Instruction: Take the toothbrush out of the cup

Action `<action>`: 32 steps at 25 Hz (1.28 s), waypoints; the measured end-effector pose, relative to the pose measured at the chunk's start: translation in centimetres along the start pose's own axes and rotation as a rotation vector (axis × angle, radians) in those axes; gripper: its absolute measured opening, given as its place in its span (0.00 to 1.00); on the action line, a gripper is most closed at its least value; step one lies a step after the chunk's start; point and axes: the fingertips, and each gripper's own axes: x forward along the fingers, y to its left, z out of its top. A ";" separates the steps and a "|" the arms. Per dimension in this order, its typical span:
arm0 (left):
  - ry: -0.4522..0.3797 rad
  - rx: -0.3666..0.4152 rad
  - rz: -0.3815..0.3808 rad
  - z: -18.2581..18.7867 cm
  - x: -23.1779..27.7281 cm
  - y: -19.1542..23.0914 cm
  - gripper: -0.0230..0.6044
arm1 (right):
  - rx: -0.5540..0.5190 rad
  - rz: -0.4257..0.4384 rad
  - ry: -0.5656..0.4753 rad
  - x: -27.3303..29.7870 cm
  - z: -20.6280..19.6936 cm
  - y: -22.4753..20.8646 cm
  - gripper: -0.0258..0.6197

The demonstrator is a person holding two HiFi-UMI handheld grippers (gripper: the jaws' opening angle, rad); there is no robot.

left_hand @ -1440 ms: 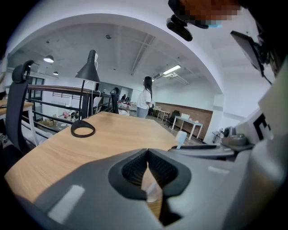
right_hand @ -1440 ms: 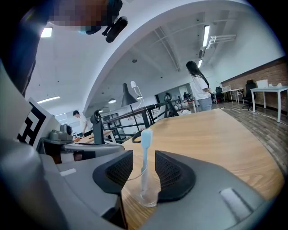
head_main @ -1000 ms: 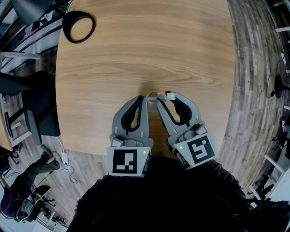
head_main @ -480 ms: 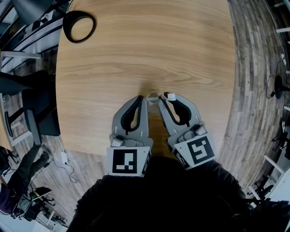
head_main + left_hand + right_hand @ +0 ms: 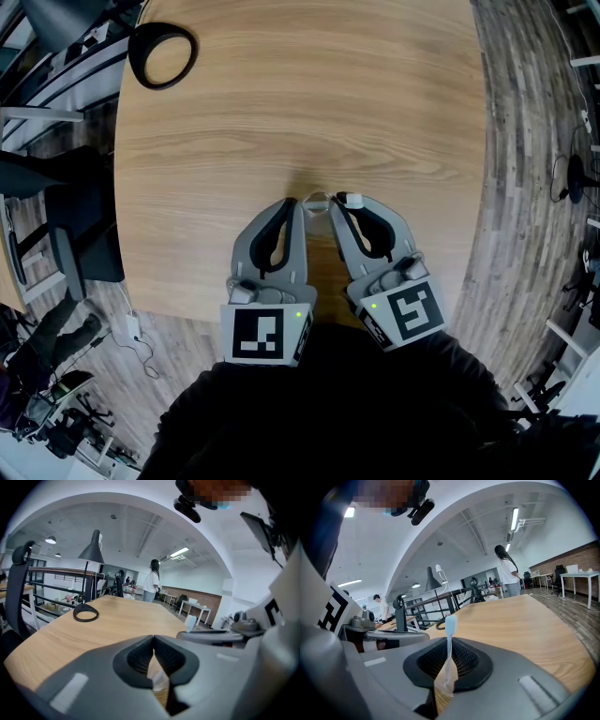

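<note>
The wooden tabletop (image 5: 300, 112) fills most of the head view, with grey plank floor (image 5: 525, 234) past its curved edge at 3 o'clock. A person in a white top (image 5: 152, 581) stands beyond the tabletop's far end, towards 12 o'clock in the left gripper view. Both grippers lie at the 6 o'clock edge of the tabletop, side by side, with their tips converging towards 12 o'clock. The left gripper (image 5: 298, 204) has its jaws closed tip to tip. The clear cup's wall shows in the narrow slit behind the tips, so they appear to pinch it. The right gripper (image 5: 339, 202) is just beside it at 3 o'clock, its jaws closed tight on the toothbrush's thin neck. A black desk lamp (image 5: 89, 555) stands well apart from them at about 10 o'clock, its ring-shaped base (image 5: 162, 54) flat on the wood near the far corner. The clear cup (image 5: 319, 200) sits between the two sets of tips, only its rim showing from above. The toothbrush (image 5: 450, 623) stands upright in the right jaws, its pale blue-white head rising above them; whether its lower end is inside the cup cannot be told.
</note>
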 end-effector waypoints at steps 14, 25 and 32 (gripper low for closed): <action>-0.004 0.004 0.004 0.1 -0.3 -0.2 0.05 | 0.008 0.008 0.001 -0.1 0.0 0.1 0.08; -0.010 0.006 0.016 0.5 -0.7 -0.3 0.05 | -0.012 0.019 -0.027 -0.5 0.9 0.4 0.07; -0.024 0.011 0.015 0.8 -1.0 -0.5 0.05 | -0.018 0.022 -0.034 -0.8 1.2 0.6 0.07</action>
